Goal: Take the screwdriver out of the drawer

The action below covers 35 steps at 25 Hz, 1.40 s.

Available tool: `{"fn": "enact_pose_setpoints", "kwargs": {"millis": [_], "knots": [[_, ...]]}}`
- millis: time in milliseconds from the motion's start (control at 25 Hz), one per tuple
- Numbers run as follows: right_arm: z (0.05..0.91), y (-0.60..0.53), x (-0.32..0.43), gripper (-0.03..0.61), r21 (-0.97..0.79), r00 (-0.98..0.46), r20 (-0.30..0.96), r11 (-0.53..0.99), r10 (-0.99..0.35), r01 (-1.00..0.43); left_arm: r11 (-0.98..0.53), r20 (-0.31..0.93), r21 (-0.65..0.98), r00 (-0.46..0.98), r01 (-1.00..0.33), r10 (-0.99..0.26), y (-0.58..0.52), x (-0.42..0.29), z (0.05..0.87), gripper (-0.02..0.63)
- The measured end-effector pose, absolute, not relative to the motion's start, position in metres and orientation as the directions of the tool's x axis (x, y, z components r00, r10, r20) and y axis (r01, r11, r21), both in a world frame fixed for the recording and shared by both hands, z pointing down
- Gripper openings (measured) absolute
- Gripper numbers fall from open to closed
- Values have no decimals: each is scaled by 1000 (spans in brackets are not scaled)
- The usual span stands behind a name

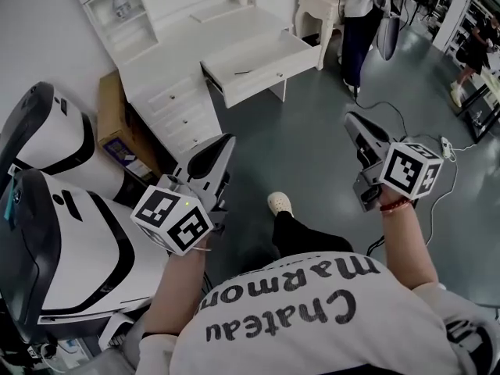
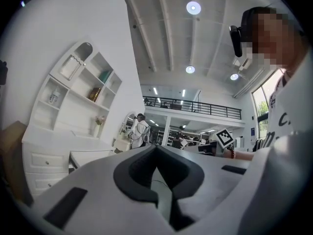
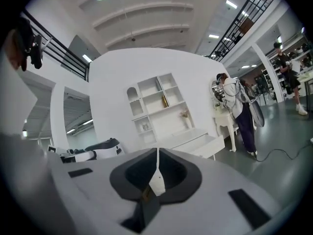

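Grey floor (image 1: 312,147), white desk (image 1: 195,45), round ceiling lights (image 2: 193,7).

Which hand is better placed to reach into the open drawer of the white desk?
Probably the left. In the head view, the left tool lies nearer the open drawer than the right tool does. Both are shut, empty, and well short of the drawer.

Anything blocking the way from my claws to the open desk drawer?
Nothing visible. Only bare floor lies between the left claw, the right claw and the open drawer; a standing person is off to its right.
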State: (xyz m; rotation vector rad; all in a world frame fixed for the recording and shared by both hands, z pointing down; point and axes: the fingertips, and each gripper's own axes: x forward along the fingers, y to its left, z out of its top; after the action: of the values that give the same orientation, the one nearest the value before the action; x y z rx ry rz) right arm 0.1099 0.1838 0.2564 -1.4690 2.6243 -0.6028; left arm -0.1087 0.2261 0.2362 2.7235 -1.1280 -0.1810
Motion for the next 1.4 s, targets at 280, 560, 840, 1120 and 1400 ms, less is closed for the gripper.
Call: {"fn": "enact_pose_setpoints", "kwargs": {"millis": [280,560,840,1120,1400], "knots": [[282,102,72,31,-400,-605,169,507,-778,-764,-663,-6,254,684,-704,-729,155,-116,256,21],[292,-15,54,31,-355,-651,254,557,-715,-751,-606,-4,277,630,-746,-777,44,-120,264,21],[305,-125,48,32,-357,-697,302,601,-650,-715,-522,-3,342,555,-781,-832,-55,-125,276,21],[329,-195,46,31,-394,-734,320,620,-599,-678,-448,14,356,484,-820,-875,-113,-126,292,21],[351,-230,38,31,-450,-777,319,635,-542,-628,-361,63,382,413,-851,-908,-132,-136,304,21]]}}
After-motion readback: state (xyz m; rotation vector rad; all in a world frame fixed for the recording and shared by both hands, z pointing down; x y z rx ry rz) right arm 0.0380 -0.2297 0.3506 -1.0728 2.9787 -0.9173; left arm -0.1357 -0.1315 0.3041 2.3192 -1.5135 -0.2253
